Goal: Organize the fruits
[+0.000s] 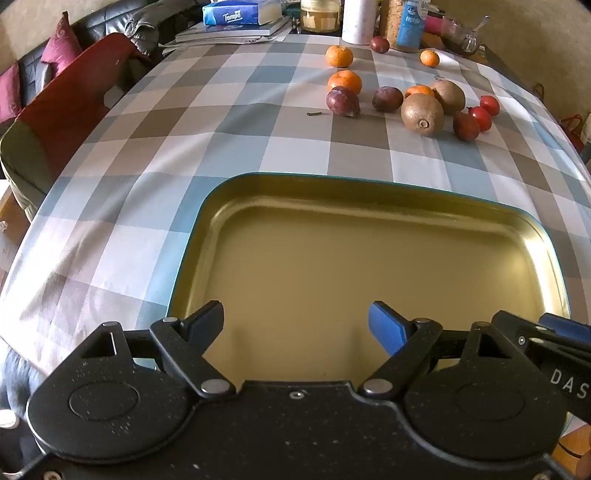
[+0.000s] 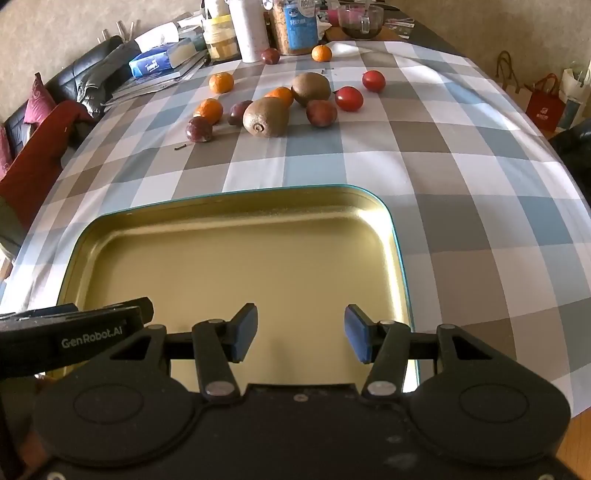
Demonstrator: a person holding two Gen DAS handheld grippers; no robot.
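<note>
Fingers of both the left gripper (image 1: 296, 325) and right gripper (image 2: 301, 330) spread wide over the tray (image 1: 207, 221), fruits (image 1: 422, 113) well beyond.

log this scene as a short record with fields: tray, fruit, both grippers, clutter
tray: gold tin tray with teal rim, nothing in it, near edge of checked tablecloth
fruit: all on the cloth beyond the tray; four tangerines, two kiwis, dark purple fruits, red fruits
left gripper: open, fingers over the tray, holding nothing
right gripper: open, over the tray, holding nothing
clutter: tissue box, jars and bottles at far end
</note>
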